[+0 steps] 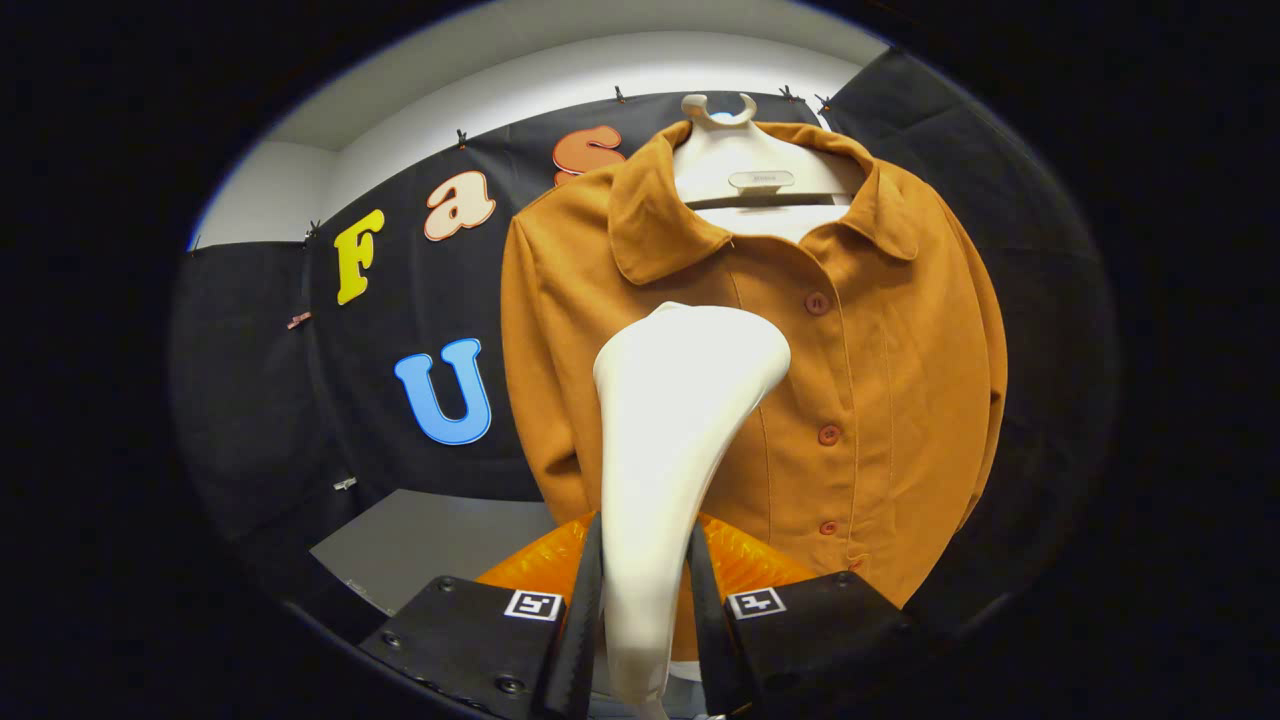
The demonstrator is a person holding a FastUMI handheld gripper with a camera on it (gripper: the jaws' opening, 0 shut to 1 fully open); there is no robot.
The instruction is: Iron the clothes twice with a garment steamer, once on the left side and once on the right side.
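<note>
One garment steamer (670, 430), clamped by its handle between both fingers of the tool (645, 600), head raised toward the shirt (860, 380), which hangs buttoned on a hanger (745, 160) for vertical passes.

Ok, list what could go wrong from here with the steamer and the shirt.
1. The gripper clamps only the narrow handle of the steamer; its wide head sits far beyond the fingers, so it may twist or slip during a stroke.
2. The shirt hangs loose on a hanger; pressing may push it away or swing it.
3. The head is near the placket, so it could snag on the buttons.
</note>
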